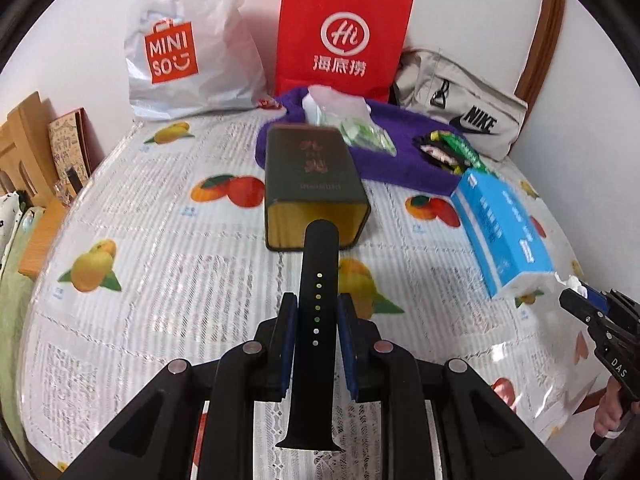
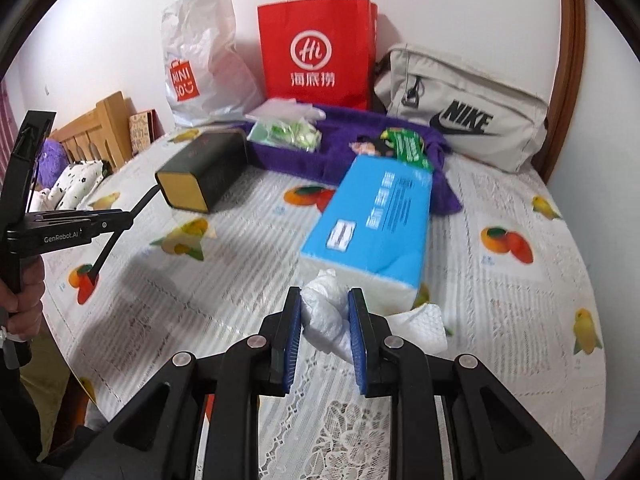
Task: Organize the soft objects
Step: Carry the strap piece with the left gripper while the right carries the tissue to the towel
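The black watch strap (image 1: pixel 316 320) sits pinched between the pads of the left gripper (image 1: pixel 317 312), its long end sticking forward toward the open mouth of the dark green box (image 1: pixel 312 184), which lies on its side on the fruit-print bedcover (image 1: pixel 160 240). From the right wrist view the strap hangs clear of the cover, bent at the clamp. The right gripper (image 2: pixel 325 312) is closed on a bunched white tissue (image 2: pixel 326 312) pulled from the end of the blue tissue pack (image 2: pixel 372 224), which lies tilted just ahead of it, its far end over the purple towel (image 2: pixel 344 140).

To my eye both hands are in the carrying step: each has its soft thing and neither has set it down. Where they belong is not plain; the purple towel with the green packets (image 2: pixel 288 134) looks a likely gathering spot, or the box's mouth. The next move calls for choosing that place, steering the floppy strap tip first, and letting go only once it rests. The tissue may drag more sheets from the pack.
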Demonstrator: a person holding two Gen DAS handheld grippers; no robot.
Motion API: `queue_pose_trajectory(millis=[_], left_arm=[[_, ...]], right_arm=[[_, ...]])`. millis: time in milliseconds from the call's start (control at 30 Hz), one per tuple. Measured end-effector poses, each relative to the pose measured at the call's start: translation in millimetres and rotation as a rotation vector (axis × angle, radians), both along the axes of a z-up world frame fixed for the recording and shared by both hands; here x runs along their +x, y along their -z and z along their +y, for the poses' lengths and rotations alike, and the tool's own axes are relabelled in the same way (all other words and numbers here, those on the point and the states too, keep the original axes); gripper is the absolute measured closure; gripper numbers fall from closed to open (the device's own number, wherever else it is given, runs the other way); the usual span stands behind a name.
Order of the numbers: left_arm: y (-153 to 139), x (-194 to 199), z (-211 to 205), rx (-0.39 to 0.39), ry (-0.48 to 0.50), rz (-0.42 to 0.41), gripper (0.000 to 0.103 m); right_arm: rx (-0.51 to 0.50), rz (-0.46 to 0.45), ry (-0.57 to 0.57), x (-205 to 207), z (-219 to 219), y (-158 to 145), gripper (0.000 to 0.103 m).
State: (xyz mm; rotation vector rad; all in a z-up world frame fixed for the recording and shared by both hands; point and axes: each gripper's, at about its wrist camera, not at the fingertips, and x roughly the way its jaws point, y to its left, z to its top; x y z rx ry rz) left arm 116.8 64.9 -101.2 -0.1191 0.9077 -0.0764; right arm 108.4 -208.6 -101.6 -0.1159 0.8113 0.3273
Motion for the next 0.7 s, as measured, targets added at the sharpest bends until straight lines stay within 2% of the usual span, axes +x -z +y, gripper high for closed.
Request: queue_pose_trajectory(millis=[400,700], left_arm=[[-38,26,10,-0.011,-0.028,-0.051,0.083],[-52,51,13,-0.005,-0.037,-0.067,0.083]], right_arm=[[0.006,-0.076,0.029,21,-12,-41,0.08],[0.002,-0.105,0.027,53,-10,-60,0.08]])
